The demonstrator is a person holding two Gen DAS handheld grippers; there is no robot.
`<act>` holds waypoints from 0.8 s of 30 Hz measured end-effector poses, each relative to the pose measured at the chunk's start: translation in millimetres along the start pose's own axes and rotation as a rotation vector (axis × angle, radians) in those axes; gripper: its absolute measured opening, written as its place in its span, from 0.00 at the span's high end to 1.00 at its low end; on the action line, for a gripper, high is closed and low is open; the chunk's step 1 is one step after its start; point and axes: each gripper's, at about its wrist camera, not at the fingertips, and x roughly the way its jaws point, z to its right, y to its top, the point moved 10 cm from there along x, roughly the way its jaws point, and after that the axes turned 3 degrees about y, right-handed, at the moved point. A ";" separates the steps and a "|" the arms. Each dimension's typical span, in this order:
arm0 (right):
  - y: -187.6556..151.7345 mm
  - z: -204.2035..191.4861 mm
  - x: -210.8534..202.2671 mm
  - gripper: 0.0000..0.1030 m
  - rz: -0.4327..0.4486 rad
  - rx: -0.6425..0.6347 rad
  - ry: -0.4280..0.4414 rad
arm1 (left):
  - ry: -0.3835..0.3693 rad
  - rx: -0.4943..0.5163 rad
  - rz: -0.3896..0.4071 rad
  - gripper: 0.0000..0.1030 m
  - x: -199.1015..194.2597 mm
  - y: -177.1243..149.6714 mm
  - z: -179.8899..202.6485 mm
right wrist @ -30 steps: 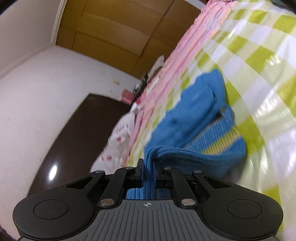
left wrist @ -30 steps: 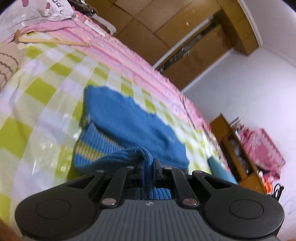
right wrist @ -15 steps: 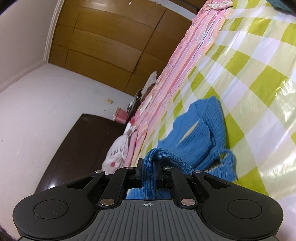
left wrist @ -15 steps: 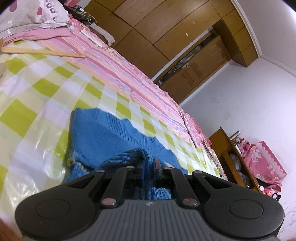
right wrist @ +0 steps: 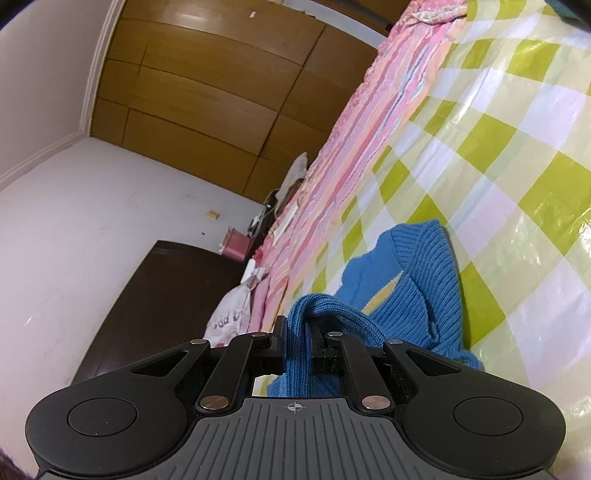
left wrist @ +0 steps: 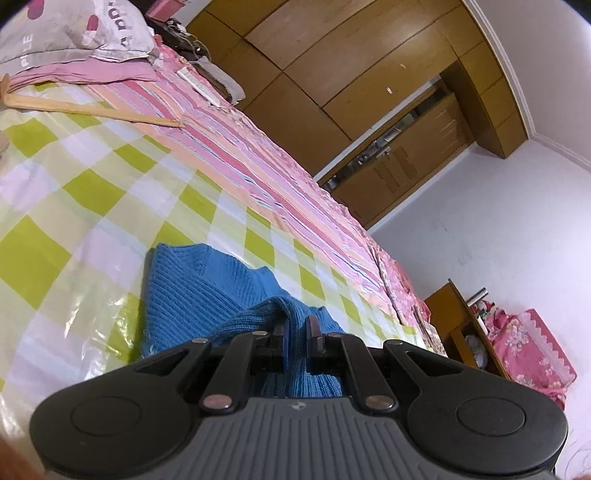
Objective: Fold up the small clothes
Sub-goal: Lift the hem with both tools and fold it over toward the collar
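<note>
The left gripper (left wrist: 297, 334) is clamped on a bunched fold of a blue ribbed sweater (left wrist: 192, 295), and the right gripper (right wrist: 298, 332) is clamped on another fold of it. The sweater (right wrist: 417, 295), with a yellow stripe showing, is spread on a green-checked sheet (left wrist: 92, 192) over the bed.

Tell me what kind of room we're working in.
Most likely a bedroom: the blue sweater lies on a bed with a checked cover, pillows at one end, a wooden wardrobe behind.
</note>
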 end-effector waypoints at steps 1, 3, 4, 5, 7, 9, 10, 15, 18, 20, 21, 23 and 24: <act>3.0 1.5 2.3 0.90 0.005 0.004 -0.005 | 0.007 -0.003 0.004 0.86 2.6 1.8 -1.6; 9.0 4.7 6.5 0.90 0.014 0.019 -0.009 | 0.017 -0.014 0.011 0.86 9.1 5.9 -5.8; 12.4 6.8 9.5 0.90 0.019 0.028 -0.014 | 0.022 -0.021 0.015 0.86 12.1 7.6 -7.9; 15.3 9.0 12.5 0.90 0.023 0.038 -0.020 | 0.027 -0.028 0.020 0.86 14.9 9.2 -10.1; 20.1 13.4 19.2 0.90 0.028 0.053 -0.034 | 0.046 -0.038 0.031 0.86 20.8 12.2 -15.8; 23.7 19.1 25.4 0.90 0.030 0.067 -0.054 | 0.061 -0.060 0.035 0.86 25.7 13.6 -22.2; 24.5 21.6 27.7 0.90 0.030 0.071 -0.065 | 0.070 -0.075 0.036 0.86 28.0 14.3 -26.3; 26.5 38.3 37.5 0.90 0.036 0.087 -0.124 | 0.117 -0.114 0.038 0.86 38.9 15.9 -42.7; 27.2 44.6 40.6 0.87 0.036 0.086 -0.140 | 0.134 -0.122 0.044 0.86 42.8 17.0 -47.4; 27.2 46.0 43.7 0.87 0.031 0.092 -0.137 | 0.138 -0.126 0.055 0.86 42.1 17.3 -49.7; 27.3 45.6 45.0 0.87 0.031 0.088 -0.139 | 0.144 -0.130 0.064 0.86 41.0 18.1 -51.7; 27.5 43.4 47.8 0.87 0.028 0.078 -0.143 | 0.154 -0.140 0.077 0.86 40.0 20.0 -56.5; 27.8 42.3 49.5 0.87 0.027 0.076 -0.142 | 0.159 -0.144 0.082 0.86 39.0 21.2 -58.5</act>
